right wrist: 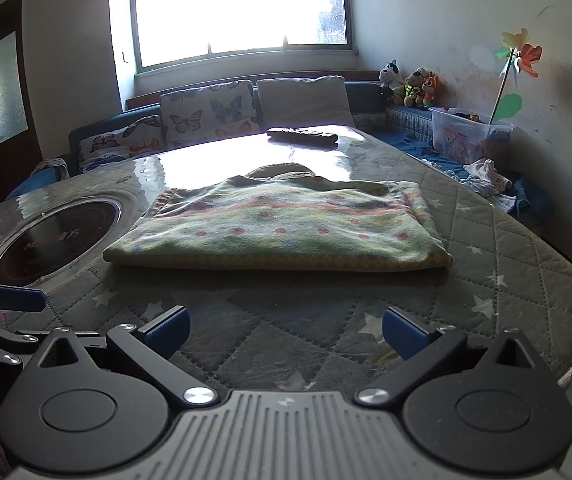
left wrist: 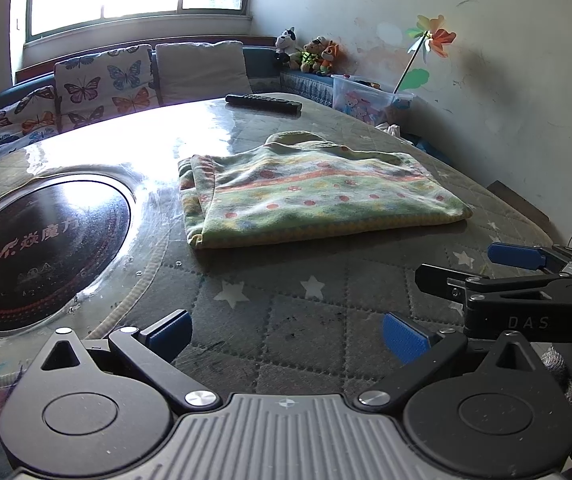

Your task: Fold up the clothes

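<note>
The folded garment (right wrist: 282, 226) lies crosswise ahead of both unclenched, empty hand-held grippers (right (right wrist: 286, 334) nearer, left (left wrist: 288, 336) beside it)

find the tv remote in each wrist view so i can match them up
Left wrist: the remote lies at upper centre, on the table's far edge, beyond the folded garment.
Right wrist: the remote sits at centre, above the garment.
Shared landmark: the butterfly cushion, left of the remote.
</note>
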Tool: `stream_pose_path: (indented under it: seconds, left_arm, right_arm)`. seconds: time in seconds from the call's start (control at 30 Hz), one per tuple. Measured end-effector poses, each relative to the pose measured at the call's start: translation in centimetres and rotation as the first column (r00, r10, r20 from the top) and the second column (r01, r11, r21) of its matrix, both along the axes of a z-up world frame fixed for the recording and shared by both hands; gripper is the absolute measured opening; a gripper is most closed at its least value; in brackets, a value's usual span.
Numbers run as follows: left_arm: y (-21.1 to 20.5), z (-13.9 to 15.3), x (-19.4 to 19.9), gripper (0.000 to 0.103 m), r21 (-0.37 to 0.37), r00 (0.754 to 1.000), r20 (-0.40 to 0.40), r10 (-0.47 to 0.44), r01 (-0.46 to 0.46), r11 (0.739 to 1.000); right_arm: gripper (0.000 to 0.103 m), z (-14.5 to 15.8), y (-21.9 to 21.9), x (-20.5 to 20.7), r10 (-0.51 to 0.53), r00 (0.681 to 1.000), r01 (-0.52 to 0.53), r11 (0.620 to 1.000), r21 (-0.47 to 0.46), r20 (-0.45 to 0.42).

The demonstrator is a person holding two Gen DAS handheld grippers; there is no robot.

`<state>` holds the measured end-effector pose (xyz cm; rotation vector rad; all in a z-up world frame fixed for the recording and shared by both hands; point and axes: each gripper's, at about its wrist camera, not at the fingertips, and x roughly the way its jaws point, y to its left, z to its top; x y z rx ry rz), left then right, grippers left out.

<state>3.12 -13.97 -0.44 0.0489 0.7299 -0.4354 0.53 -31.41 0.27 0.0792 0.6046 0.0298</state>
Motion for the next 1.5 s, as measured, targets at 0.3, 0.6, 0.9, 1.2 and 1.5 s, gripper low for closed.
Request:
stream_pose_path:
  seconds: [0.3,0.6,0.9,1.2,1.5]
  left_arm:
    - [-0.3,-0.1,0.4,0.103,0.012,1.000,-0.006,-0.004,0.004,1.000]
    - [-0.8,-0.1,0.9,0.103,0.025,1.000,-0.008,-0.014,0.014,1.000]
    - [-1.2,-0.2,1.8,0.103,0.036,1.000,-0.010,-0.022,0.023,0.999]
    - [-1.4,-0.3,2.6,0.103,0.045,0.999,-0.019,-0.026,0.026,0.999]
    - [-1.6,-0.5,3.6,0.103,0.052,0.999,-0.027,-0.030,0.032,0.998]
  right_arm:
    - [0.103,-0.4,-0.2,0.4,-0.006,1.000,0.006,1.000,0.007,-0.010]
    - [0.103,-0.6,-0.3,0.9,-0.007,1.000,0.007,1.000,0.012,-0.018]
    - [0.103,-0.9,-0.5,1.6,-0.009,1.000,0.009,1.000,0.016,-0.029]
    - [0.103,-1.1,-0.5,2.7,-0.008,0.999,0.009,1.000,0.020,-0.036]
    - [0.103,-1.2,-0.5,3.8,-0.003,0.999,0.004,1.000,0.023,-0.042]
